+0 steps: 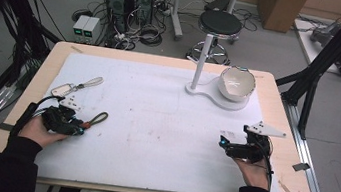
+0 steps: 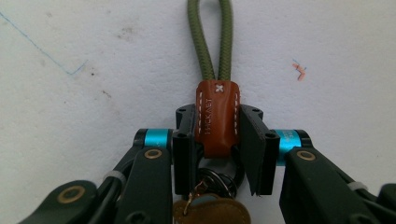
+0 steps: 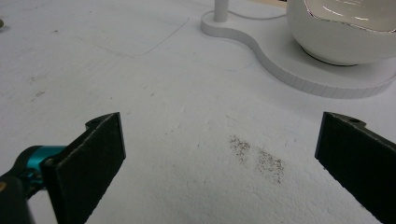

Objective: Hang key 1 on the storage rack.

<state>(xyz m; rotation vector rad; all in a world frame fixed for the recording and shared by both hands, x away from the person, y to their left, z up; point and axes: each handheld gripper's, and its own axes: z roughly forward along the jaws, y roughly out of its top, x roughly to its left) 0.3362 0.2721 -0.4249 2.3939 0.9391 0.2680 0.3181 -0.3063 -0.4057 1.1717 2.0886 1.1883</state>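
Left gripper view: we clamp our left gripper [image 2: 218, 140] on the keychain's brown leather tab [image 2: 217, 116], cord at twelve o'clock; right gripper [image 3: 219, 154] gapes wide.

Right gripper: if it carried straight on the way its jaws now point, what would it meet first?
Probably the white stand base that carries the white bowl. The right gripper stands open over the bare white mat, and nothing lies between. Depth is hard to judge; a line slightly left would pass the base.
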